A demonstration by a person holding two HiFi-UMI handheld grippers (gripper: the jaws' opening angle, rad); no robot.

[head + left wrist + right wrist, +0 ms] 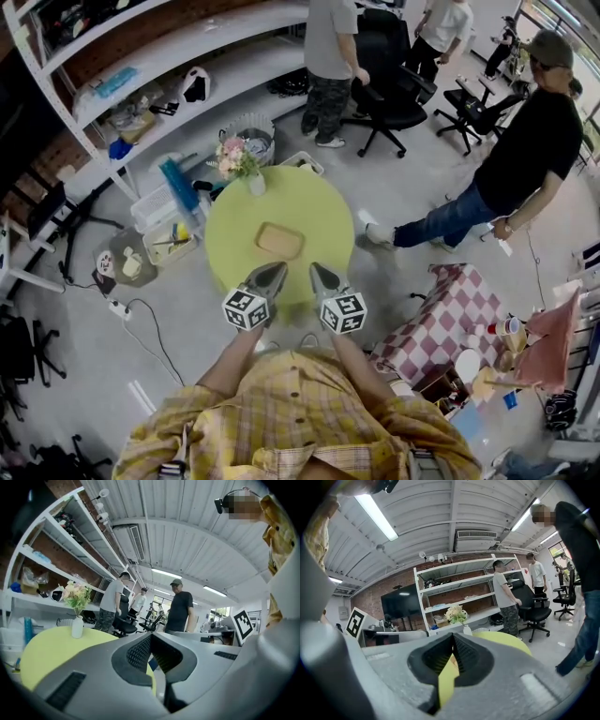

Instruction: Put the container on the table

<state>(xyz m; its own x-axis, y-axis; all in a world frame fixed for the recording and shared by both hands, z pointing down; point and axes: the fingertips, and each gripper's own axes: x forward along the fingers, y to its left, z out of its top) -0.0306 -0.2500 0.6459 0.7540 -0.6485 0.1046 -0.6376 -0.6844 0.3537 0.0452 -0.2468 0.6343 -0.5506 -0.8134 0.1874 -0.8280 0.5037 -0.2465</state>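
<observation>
Left tool [275, 272] and right tool [321, 274] are hanging closed and empty at the bench's [225, 246] lower edge. The container [279, 241] is lying mid-bench just above their tips, its long axis running across the frame, with the left tool sitting nearer.

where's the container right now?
In the head view the tan container lies near the middle of the round green table, between the flower vase at the far edge and the left claw and right claw at the near edge.
</observation>
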